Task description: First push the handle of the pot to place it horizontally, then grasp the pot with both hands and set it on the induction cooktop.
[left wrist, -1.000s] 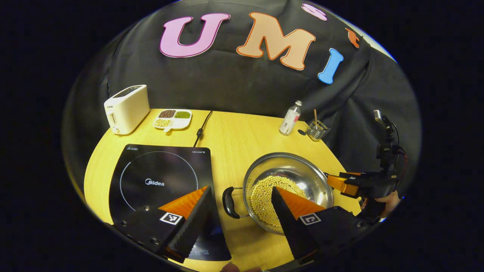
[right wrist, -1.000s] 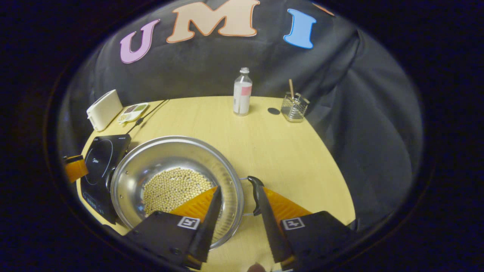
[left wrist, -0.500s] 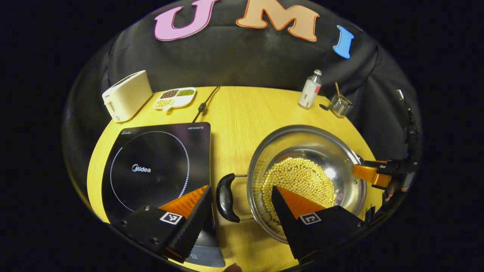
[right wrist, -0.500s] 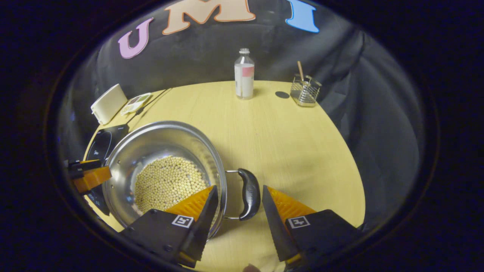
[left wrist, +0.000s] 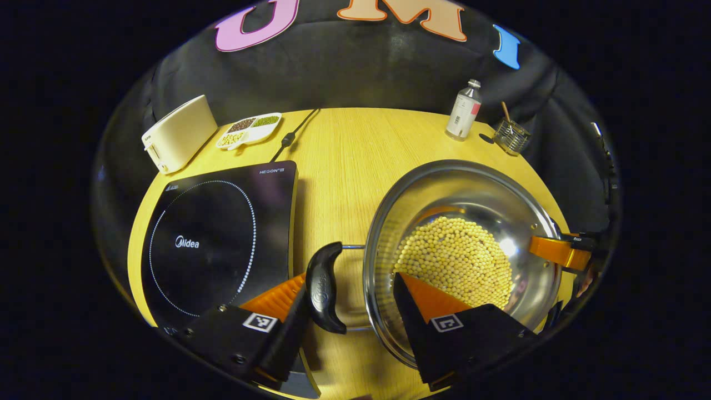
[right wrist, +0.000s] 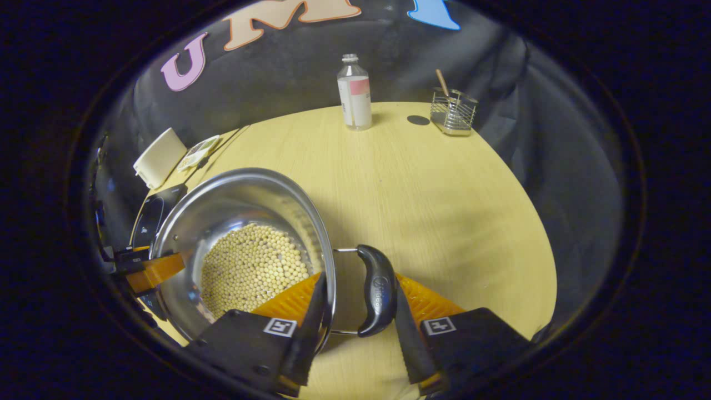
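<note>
Pot [left wrist: 461, 250] sits on the wooden table [left wrist: 344, 155] to the right of the induction cooktop [left wrist: 216, 233], holding a bed of pale round beans [left wrist: 455, 261]. Nearest you in the left gripper view, your left gripper [left wrist: 350, 311] stands with its jaws apart, straddling the pot's left handle [left wrist: 323, 288]; the outer finger lies just beside or against the black grip and the inner one reaches over the rim into the pot, so nothing is clamped. In the right gripper view, your right gripper [right wrist: 358, 319] is likewise spread around the right handle [right wrist: 376, 290], one finger just inside the rim, the other close against the grip; whether it presses there, you cannot tell. Both handles lie level, sticking out sideways from the pot. Across the pot, each view catches the tip of the opposite gripper at the far rim. Farther back stand a cream toaster [left wrist: 178, 133], a divided dish of grains [left wrist: 250, 126] and the cooktop's cord [left wrist: 291, 133]. Farthest, by the cloth wall, are a small bottle [right wrist: 354, 94] and a wire holder [right wrist: 454, 111].
</note>
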### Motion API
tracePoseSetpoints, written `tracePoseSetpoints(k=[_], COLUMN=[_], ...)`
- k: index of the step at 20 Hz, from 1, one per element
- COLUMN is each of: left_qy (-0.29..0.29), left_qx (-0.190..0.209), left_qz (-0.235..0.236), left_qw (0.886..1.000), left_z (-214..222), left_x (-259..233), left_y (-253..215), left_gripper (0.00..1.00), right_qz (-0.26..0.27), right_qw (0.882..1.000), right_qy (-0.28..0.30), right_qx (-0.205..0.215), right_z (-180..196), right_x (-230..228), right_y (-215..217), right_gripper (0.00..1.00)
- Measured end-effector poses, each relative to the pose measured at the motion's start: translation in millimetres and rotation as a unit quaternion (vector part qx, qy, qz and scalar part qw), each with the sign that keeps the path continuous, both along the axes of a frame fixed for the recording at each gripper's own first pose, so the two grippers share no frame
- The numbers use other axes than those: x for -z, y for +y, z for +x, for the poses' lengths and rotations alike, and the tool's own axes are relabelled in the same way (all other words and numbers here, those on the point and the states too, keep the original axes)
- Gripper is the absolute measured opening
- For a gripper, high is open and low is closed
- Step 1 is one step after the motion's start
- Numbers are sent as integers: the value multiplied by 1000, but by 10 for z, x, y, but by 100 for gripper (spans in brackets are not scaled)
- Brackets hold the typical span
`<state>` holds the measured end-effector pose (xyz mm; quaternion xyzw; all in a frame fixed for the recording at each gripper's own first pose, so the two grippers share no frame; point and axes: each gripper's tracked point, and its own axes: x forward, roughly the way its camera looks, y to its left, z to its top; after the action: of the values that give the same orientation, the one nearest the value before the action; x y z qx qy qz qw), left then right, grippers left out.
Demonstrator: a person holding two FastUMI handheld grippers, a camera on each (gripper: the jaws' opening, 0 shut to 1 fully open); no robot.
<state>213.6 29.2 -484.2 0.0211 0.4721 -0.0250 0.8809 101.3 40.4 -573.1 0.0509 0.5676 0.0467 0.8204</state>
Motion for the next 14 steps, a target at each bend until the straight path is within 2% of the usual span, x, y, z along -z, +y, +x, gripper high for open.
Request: tracePoseSetpoints(k=[1,2,4,7,8,9,14], left_qy=[9,-1,14,33,30,22,6], left_qx=[-4,-10,-19,-29,-27,-25,-31], left_qz=[-3,-17,-38,-56,-55,-52,-44], left_qw=[1000,1000,999,997,998,998,999], left_z=[-1,38,36,-13,-16,-7,-18], left_x=[64,79,51,30,-10,-63,-349], left_y=[7,-23,-41,-48,-35,-33,79], left_gripper=[84,71,65,58,58,60,57], right_qz=[8,10,11,17,20,22,39], right_qw=[1000,1000,1000,1000,1000,1000,999], right_qy=[4,6,7,12,12,11,0], right_qx=[5,6,11,16,18,17,14], right_z=[-10,-8,-8,0,19,29,105], right_x=[29,27,22,4,-17,-54,-155], right_y=[-5,-2,15,3,19,9,15], right_gripper=[61,56,57,46,41,41,41])
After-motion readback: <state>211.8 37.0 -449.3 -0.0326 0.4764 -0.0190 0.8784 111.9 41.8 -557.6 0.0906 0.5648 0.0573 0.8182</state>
